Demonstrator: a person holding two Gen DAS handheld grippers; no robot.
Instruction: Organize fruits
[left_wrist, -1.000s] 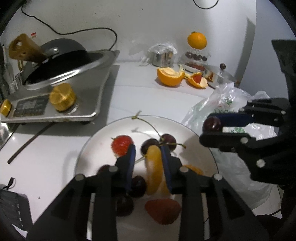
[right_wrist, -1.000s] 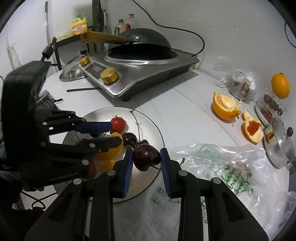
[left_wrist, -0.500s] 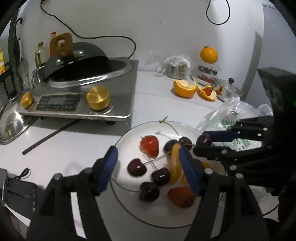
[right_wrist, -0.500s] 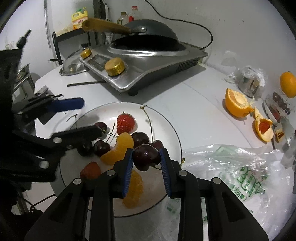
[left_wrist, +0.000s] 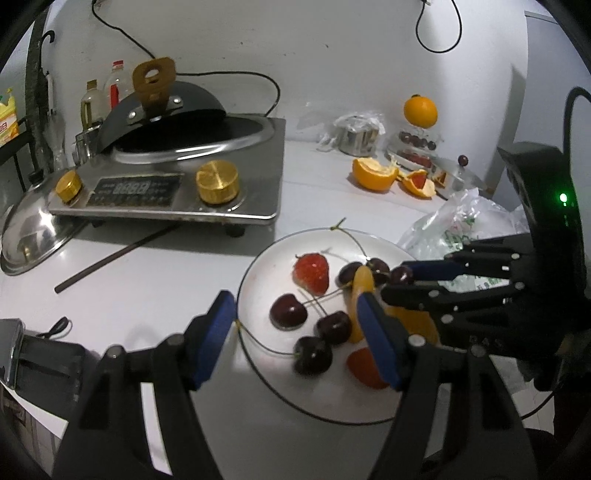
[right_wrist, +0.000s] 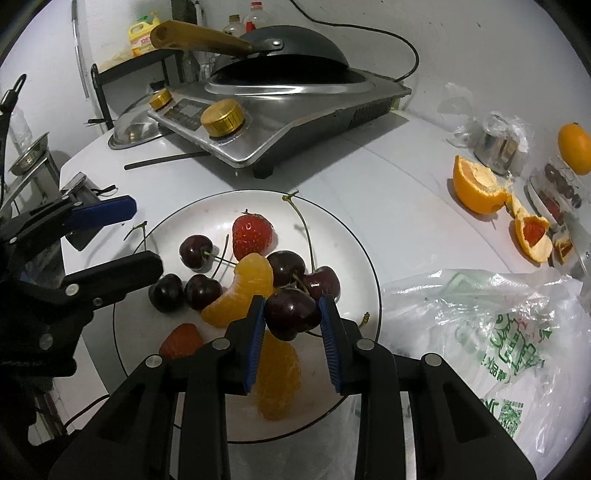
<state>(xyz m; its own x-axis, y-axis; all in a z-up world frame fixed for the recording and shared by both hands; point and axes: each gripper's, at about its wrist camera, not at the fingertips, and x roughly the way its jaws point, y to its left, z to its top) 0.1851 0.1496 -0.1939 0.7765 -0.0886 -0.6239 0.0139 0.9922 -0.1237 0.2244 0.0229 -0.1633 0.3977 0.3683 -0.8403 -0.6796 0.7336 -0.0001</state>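
- While the right gripper (right_wrist: 292, 318) squeezes a dark cherry (right_wrist: 291, 313) between its blue pads, it hangs over the near edge of the white plate (right_wrist: 343, 254).
- Just past its tips lie an orange slice (right_wrist: 242, 291), more cherries and a strawberry (right_wrist: 252, 235).
- To its left, the left gripper (left_wrist: 295, 338) has its jaws wide apart, holding nothing, just above the plate.
- On its right lies a plastic bag (right_wrist: 491, 332).

Dim, cool light (fisheye-warped edges)
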